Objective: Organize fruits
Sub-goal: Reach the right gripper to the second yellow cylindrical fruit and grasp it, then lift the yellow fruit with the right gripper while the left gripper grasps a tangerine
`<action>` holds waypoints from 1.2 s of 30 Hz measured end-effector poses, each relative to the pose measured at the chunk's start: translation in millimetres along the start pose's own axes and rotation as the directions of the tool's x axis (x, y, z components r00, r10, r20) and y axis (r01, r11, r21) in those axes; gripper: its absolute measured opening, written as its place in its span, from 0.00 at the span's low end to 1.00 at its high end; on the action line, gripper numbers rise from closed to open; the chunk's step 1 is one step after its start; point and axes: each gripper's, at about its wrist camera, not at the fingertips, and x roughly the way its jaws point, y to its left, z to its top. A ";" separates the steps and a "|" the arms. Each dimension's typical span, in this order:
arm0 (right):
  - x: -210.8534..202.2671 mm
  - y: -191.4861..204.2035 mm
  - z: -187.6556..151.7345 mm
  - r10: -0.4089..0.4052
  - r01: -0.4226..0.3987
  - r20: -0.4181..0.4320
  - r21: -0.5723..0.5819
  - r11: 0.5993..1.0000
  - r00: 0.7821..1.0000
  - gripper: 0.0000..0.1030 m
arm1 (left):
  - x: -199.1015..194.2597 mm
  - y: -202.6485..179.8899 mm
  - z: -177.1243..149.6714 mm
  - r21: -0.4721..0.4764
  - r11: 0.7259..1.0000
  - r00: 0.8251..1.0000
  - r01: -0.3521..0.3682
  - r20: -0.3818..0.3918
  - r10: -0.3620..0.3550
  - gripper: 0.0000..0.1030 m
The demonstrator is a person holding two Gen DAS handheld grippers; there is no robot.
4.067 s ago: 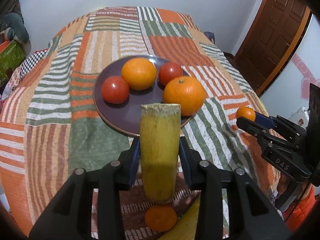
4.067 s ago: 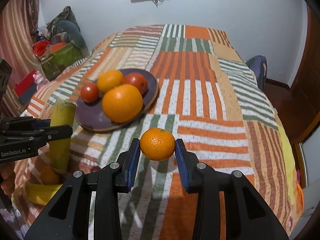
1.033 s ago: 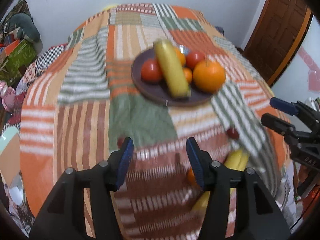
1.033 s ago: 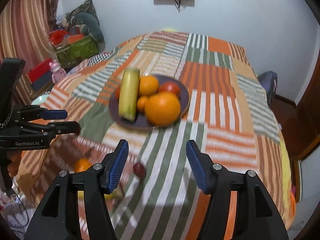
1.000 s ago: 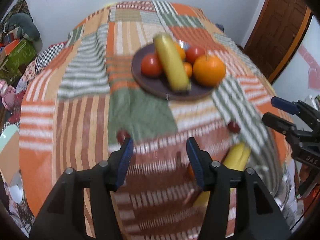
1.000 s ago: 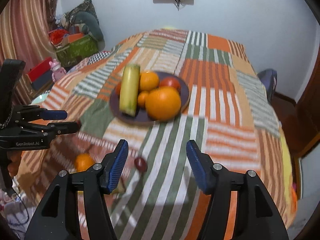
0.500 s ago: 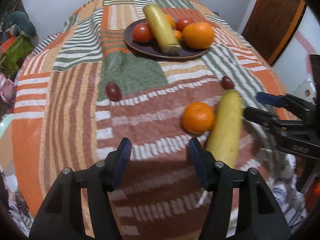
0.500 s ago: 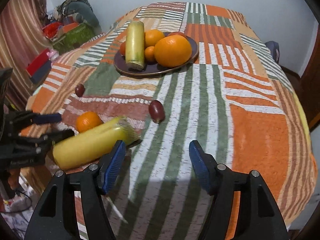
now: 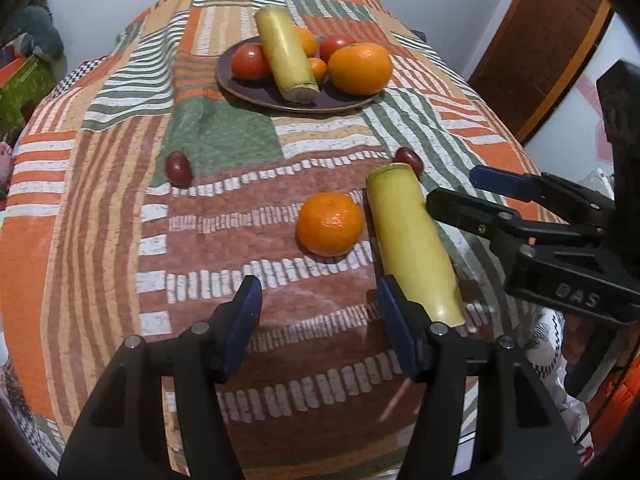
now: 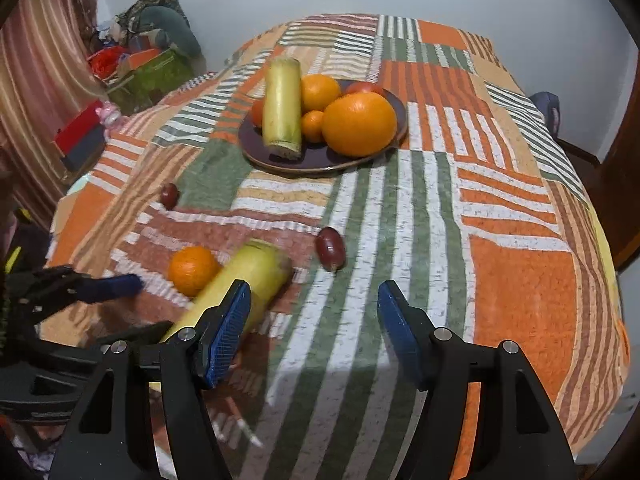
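A dark plate (image 9: 248, 89) (image 10: 320, 159) at the far side holds a yellow stalk piece (image 9: 285, 53), a big orange (image 9: 360, 68) (image 10: 359, 123), tomatoes and small oranges. On the cloth nearer me lie a mandarin (image 9: 329, 224) (image 10: 193, 264), a second yellow stalk piece (image 9: 412, 248) (image 10: 248, 276) and two dark red grapes (image 9: 178, 168) (image 10: 330, 248). My left gripper (image 9: 320, 308) is open and empty, the mandarin just ahead of it, the stalk beside its right finger. My right gripper (image 10: 314, 312) is open and empty, a grape ahead of it.
The striped patchwork cloth (image 9: 100, 220) covers a round table that falls away at the near edge. A brown door (image 9: 552, 40) stands at the right. Boxes and bags (image 10: 140, 68) are piled by the wall at the left.
Four seconds ago the left gripper held a stalk piece and the right a mandarin; both now lie on the plate. Both grippers have pulled back and sunk toward the near fruits.
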 end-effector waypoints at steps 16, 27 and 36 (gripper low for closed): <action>25.2 57.8 -6.9 0.054 -0.060 -0.075 -0.080 0.995 0.996 0.66 | -21.5 52.4 -15.0 -0.008 0.997 0.997 -0.082 0.014 0.082 0.58; 4.4 32.5 -11.1 0.098 -0.103 -0.064 -0.088 0.991 0.993 0.45 | -13.0 25.1 -0.4 0.025 0.999 0.999 -0.027 0.041 0.026 0.58; -5.9 17.7 -10.6 0.121 -0.125 -0.060 -0.069 0.990 0.991 0.44 | 9.6 0.6 17.0 0.076 0.997 0.999 -0.014 0.035 0.011 0.48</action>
